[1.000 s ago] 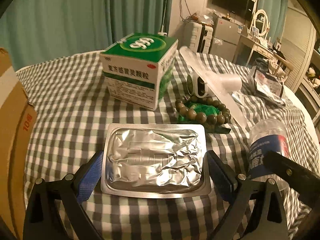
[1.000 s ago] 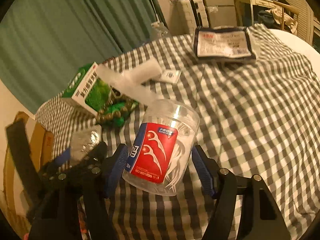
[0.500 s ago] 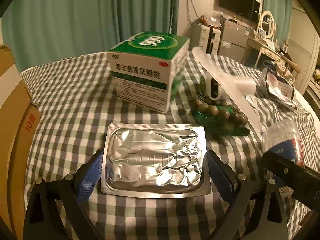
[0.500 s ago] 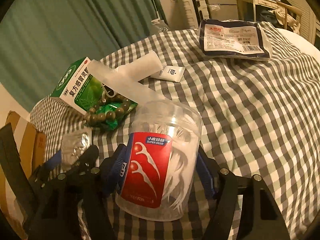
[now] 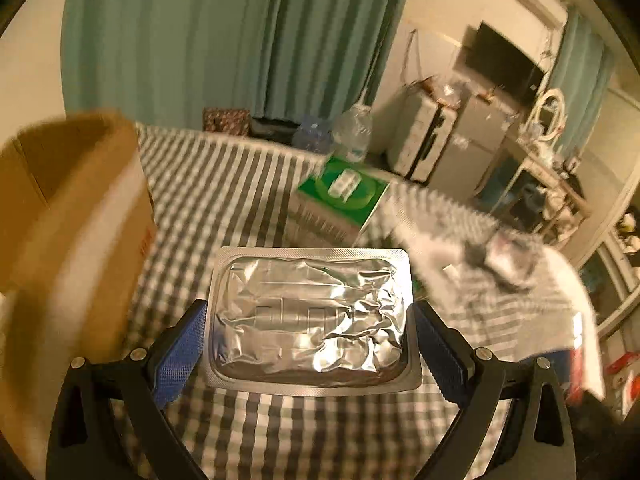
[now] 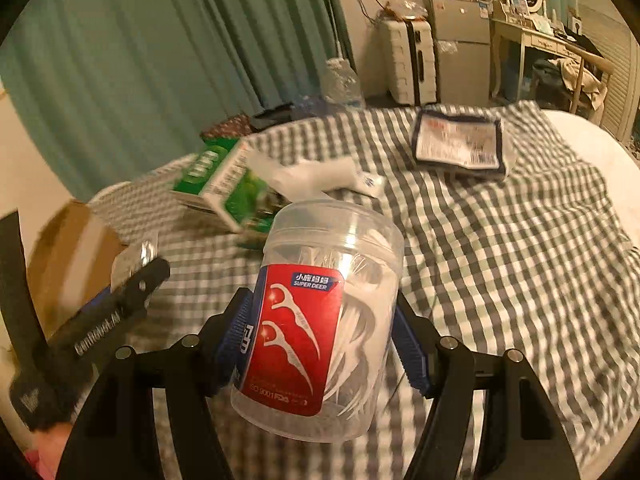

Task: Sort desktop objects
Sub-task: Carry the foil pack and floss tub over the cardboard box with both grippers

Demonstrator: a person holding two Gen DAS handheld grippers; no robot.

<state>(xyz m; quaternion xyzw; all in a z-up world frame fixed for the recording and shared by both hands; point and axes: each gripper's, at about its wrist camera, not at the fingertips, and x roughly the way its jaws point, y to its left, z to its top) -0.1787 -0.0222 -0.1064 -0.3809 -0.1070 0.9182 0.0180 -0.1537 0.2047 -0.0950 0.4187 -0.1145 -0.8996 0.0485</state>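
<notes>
The left gripper (image 5: 310, 336) fills the lower frame, its blue pads clamped wide; the right gripper (image 6: 324, 338) sits likewise, low and centred

The clear floss-pick jar (image 6: 320, 320) carries a red label with a blue tag reading "小鹿妈妈" above "SUPER DEER"; along the label's bottom edge runs "ISO 9001", with further small print too faint to read. The green medicine box (image 6: 228, 188) and the dark-edged packet (image 6: 458, 144) both bear print, but it is blurred beyond reading.
</notes>
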